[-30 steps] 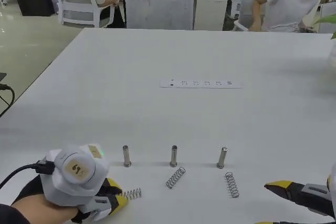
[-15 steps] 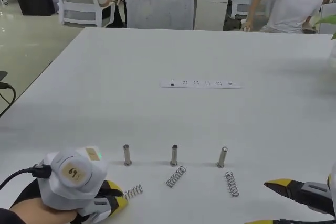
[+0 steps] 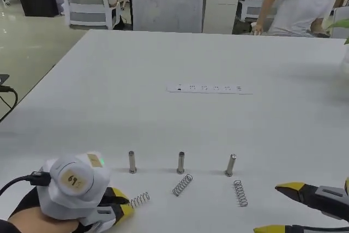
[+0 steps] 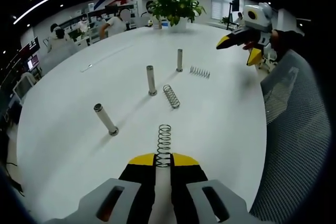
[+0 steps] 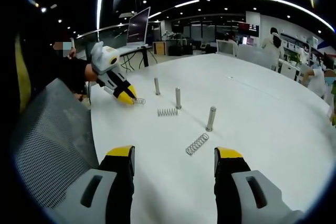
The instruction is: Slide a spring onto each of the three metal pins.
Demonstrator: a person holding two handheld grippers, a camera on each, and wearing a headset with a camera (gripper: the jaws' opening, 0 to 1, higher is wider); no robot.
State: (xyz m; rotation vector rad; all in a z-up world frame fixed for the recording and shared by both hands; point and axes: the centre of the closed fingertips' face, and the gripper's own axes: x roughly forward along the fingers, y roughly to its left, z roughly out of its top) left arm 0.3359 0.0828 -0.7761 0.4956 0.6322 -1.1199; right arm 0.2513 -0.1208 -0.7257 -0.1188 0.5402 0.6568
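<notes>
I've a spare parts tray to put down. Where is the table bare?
Bare: the table between pins and power strip, and beyond the strip. Crowded: the near edge, where pins, springs, the left gripper on the left spring, and the open right gripper sit.

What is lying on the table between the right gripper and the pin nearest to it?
One loose spring lies flat there, just short of that pin and ahead of the right gripper. The right gripper view shows it best.
</notes>
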